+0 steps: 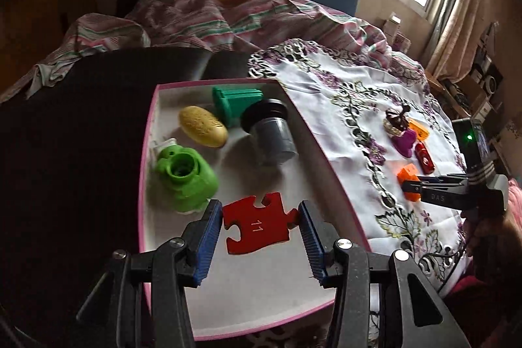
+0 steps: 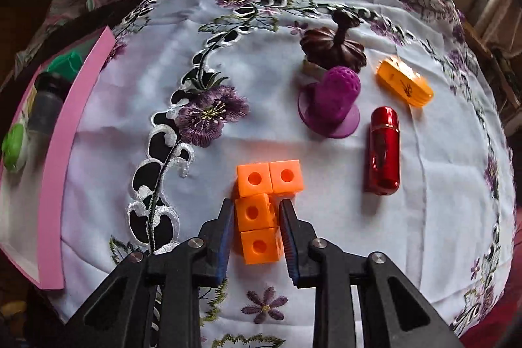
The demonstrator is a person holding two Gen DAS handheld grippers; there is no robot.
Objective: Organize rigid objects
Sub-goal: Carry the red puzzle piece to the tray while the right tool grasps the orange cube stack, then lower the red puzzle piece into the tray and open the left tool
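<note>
My left gripper (image 1: 260, 211) is shut on a red puzzle piece marked 11 (image 1: 259, 225), held over the pink-rimmed white box (image 1: 148, 126). In the box lie a green toy (image 1: 186, 181), a yellow oval (image 1: 202, 126), a dark green block (image 1: 236, 103) and a grey jar with a black lid (image 1: 270, 132). My right gripper (image 2: 257, 206) has its pads against the sides of an orange L-shaped block of cubes (image 2: 261, 207) that rests on the embroidered cloth (image 2: 130, 106). It shows in the left wrist view (image 1: 411, 184) too.
On the cloth beyond the orange block lie a red capsule (image 2: 383, 152), a purple cone on a disc (image 2: 332, 100), a brown pumpkin-shaped piece (image 2: 332, 49) and an orange flat case (image 2: 404, 83). The box edge (image 2: 78, 126) is to the left. A rumpled striped sheet (image 1: 195, 18) lies behind.
</note>
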